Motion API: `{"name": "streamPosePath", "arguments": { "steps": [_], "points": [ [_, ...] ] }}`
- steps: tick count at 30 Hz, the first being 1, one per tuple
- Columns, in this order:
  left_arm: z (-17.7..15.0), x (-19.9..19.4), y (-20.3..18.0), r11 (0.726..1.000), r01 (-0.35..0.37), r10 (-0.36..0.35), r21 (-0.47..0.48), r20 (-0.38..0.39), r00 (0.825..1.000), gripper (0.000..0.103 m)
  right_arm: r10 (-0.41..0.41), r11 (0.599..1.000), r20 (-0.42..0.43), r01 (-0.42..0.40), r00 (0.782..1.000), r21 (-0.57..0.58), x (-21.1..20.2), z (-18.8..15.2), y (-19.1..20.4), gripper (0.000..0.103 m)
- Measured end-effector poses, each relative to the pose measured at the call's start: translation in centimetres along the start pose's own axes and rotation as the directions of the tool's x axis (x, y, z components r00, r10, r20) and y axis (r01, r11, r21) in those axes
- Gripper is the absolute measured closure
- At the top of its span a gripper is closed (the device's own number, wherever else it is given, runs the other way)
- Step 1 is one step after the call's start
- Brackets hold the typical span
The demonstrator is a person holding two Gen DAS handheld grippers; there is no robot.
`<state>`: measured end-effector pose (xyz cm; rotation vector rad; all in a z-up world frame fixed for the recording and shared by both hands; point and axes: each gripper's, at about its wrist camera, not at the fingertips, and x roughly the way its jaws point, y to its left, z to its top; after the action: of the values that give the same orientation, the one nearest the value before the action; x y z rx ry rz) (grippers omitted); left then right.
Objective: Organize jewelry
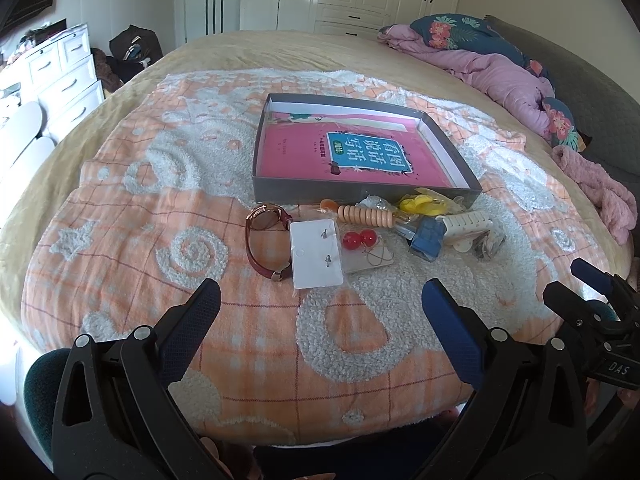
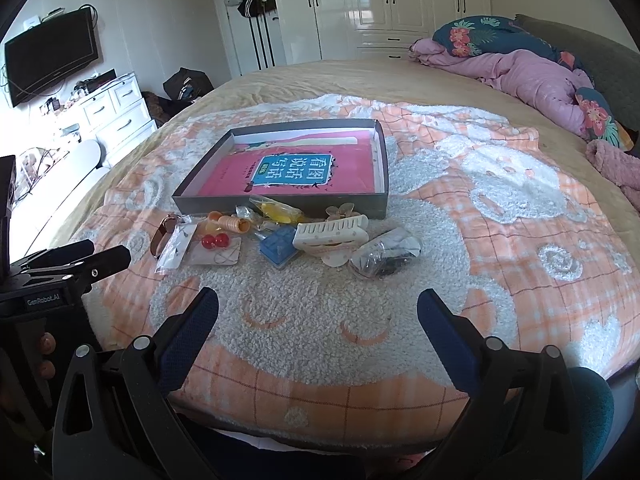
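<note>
A shallow grey box [image 1: 352, 194] [image 2: 280, 203] with a pink book lying in it sits on the bed. In front of it lies a scatter of jewelry: a red-strapped watch [image 1: 264, 240] [image 2: 163, 232], a white earring card [image 1: 316, 254] [image 2: 178, 246], red bead earrings [image 1: 359, 239] [image 2: 215, 241], an orange comb clip [image 1: 368, 215] [image 2: 234, 224], a yellow piece in plastic [image 1: 426, 204] [image 2: 278, 210], a blue box [image 1: 427, 238] [image 2: 280, 246], a white hair claw [image 1: 466, 224] [image 2: 330, 234] and a bagged dark item [image 2: 380, 258]. My left gripper [image 1: 320, 308] and right gripper [image 2: 318, 312] hover open in front of the pile, holding nothing.
The jewelry lies on an orange-and-white fleece blanket [image 1: 160, 200] [image 2: 480, 240] over the bed. A pink duvet and floral pillows [image 2: 532, 72] are heaped at the far right. White drawers [image 1: 60, 76] stand left of the bed. A hand [image 2: 46, 354] grips the left tool.
</note>
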<state>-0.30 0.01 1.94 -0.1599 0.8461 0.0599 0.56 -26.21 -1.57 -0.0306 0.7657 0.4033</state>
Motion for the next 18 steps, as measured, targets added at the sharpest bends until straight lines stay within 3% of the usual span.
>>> {"name": "streamPosePath", "arguments": {
  "steps": [18],
  "points": [
    [1.4,3.1,1.4,0.999,-0.032,0.032,-0.038,-0.017,0.999,0.009,0.016,1.000,-0.026,-0.015,1.000,0.011,2.7,2.0,-1.2,0.004]
  ]
}}
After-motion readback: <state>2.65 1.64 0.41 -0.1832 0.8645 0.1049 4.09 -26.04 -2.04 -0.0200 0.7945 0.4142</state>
